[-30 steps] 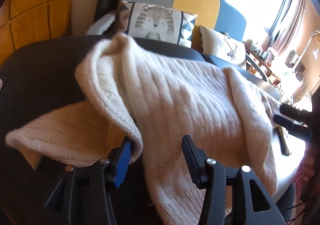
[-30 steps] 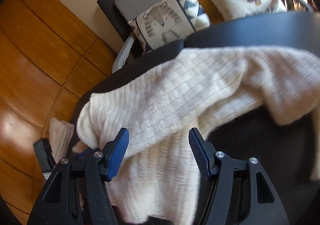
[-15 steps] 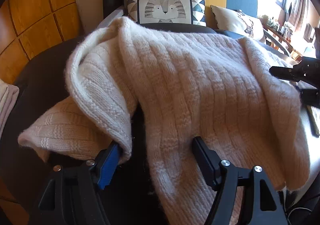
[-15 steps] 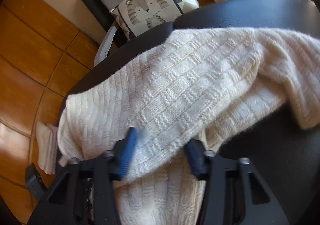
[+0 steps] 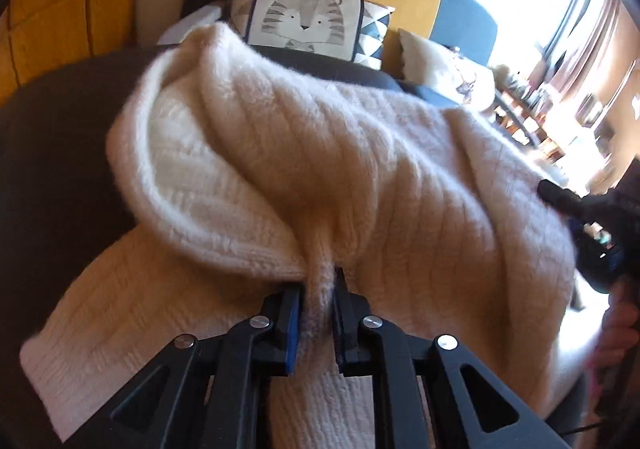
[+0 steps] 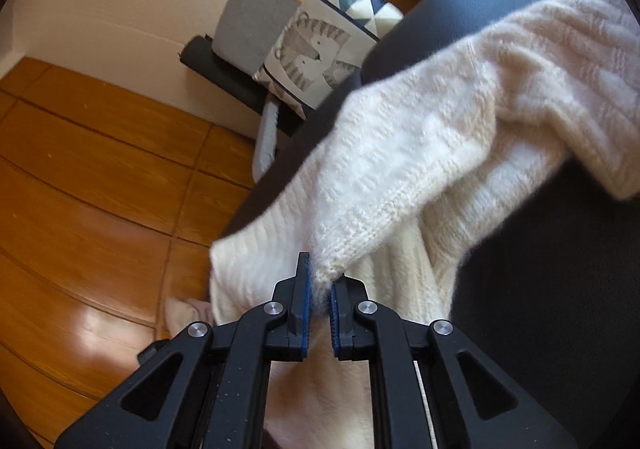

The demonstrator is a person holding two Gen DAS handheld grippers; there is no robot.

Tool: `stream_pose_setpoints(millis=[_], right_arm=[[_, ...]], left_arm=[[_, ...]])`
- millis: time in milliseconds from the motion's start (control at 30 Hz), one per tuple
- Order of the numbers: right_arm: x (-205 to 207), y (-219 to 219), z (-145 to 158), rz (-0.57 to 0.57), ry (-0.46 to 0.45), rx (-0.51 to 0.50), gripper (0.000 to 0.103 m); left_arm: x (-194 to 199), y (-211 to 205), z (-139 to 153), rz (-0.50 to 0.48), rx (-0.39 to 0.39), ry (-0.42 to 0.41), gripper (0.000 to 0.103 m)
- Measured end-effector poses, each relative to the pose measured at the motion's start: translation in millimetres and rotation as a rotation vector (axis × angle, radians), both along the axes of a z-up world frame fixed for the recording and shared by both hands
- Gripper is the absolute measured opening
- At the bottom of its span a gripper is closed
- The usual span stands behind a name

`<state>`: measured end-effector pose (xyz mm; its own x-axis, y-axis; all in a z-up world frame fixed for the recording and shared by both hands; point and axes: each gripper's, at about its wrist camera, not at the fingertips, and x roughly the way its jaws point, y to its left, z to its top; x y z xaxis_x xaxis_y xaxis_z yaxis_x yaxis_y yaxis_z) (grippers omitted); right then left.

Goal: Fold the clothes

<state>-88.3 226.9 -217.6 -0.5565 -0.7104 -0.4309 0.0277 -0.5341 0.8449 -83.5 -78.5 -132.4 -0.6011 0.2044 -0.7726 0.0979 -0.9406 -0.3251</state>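
Both grippers now pinching the cream sweater, where a second ago they stood spread around it.

My left gripper [image 5: 318, 289] is closing its jaws on a gathered ridge of the sweater [image 5: 360, 177], the knit bunched up between the pads; a second ago those jaws were wide, with the fabric lying loose between them. My right gripper [image 6: 319, 291] is closing too and has a folded corner of the same sweater [image 6: 420, 153] pinched at its tips, which earlier only straddled the cloth. The sweater spreads ahead of both grippers over the dark surface [image 5: 52, 153], one sleeve trailing to the left of my left gripper. Beyond it sits the tiger cushion [image 5: 304, 19]. To the left of my right gripper is the wooden floor [image 6: 100, 185].
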Motion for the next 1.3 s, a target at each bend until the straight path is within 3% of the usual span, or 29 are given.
stream_pose_setpoints(millis=[100,533,667,800,900,1033,1133,1300], right_arm=[[-5.0,9.0,16.2,-0.020,0.037,-0.037,0.007],[-10.9,44.8,79.3,-0.066,0.170,-0.184,0.007],[1.5,58.6,100.8,-0.041,0.244,-0.299,0.007],[23.6,64.0,119.9,0.027,0.333,-0.355,0.007],[43.8,64.6,121.6,0.111,0.363,-0.386,0.008],[67.6,60.6,101.3,0.212,0.328,-0.360,0.007],[78.8,55.6,62.9,0.209,0.202,-0.272,0.008],[90.1,59.5,-5.1,0.149,-0.005,-0.261,0.008]], left_arm=[[-0.9,-15.2,28.1,0.014,0.080,0.063,0.011],[-11.2,-43.9,151.7,0.006,0.225,0.346,0.010],[-9.3,-47.8,179.1,-0.034,0.299,0.421,0.010],[17.7,-52.5,196.1,-0.092,0.329,0.481,0.010],[38.9,-55.4,187.6,-0.125,0.365,0.471,0.010],[53.0,-50.3,142.7,-0.110,0.354,0.362,0.010],[53.1,-44.7,92.8,-0.076,0.358,0.240,0.010],[53.6,-36.7,31.5,-0.032,0.350,0.081,0.012]])
